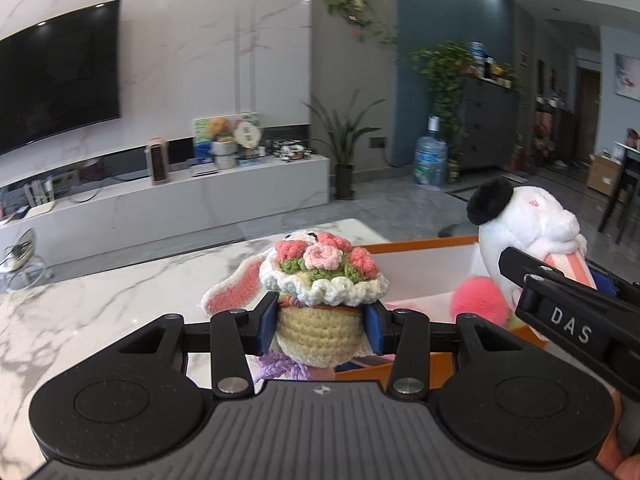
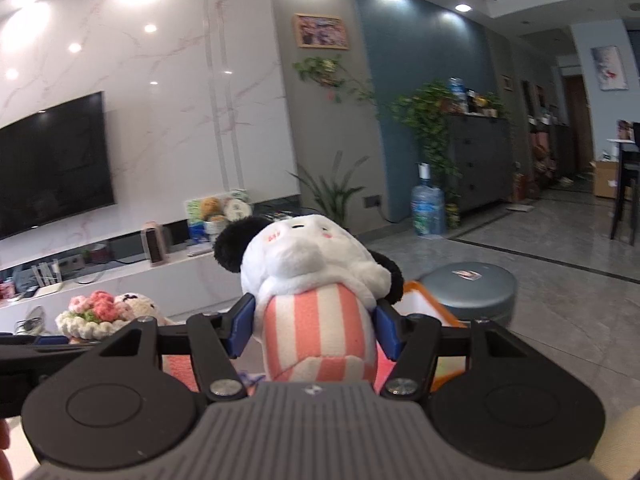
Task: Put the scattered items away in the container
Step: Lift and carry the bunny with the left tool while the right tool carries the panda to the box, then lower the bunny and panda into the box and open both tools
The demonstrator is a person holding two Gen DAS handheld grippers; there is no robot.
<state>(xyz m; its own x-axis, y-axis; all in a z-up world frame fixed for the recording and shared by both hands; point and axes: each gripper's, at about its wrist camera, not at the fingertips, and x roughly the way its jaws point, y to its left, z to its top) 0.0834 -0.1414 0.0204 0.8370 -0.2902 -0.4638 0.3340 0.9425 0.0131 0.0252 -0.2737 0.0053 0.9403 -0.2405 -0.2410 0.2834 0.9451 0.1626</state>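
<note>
My left gripper (image 1: 320,326) is shut on a crocheted bunny (image 1: 320,304) with a flower-topped cream body, held above the marble table (image 1: 100,308) at the near left edge of the orange box (image 1: 424,245). The bunny also shows in the right wrist view (image 2: 104,314). My right gripper (image 2: 316,330) is shut on a white plush dog (image 2: 316,280) with black ears and a pink-striped body, held over the box (image 2: 424,300). The dog shows in the left wrist view (image 1: 528,232) at the right, above the box, with a pink pompom (image 1: 476,300) below it.
A TV stand (image 1: 180,200) with clutter lies beyond the table. A grey round stool (image 2: 472,292) stands on the floor behind the box. A potted plant (image 1: 344,152) and a water jug (image 1: 430,160) stand by the far wall.
</note>
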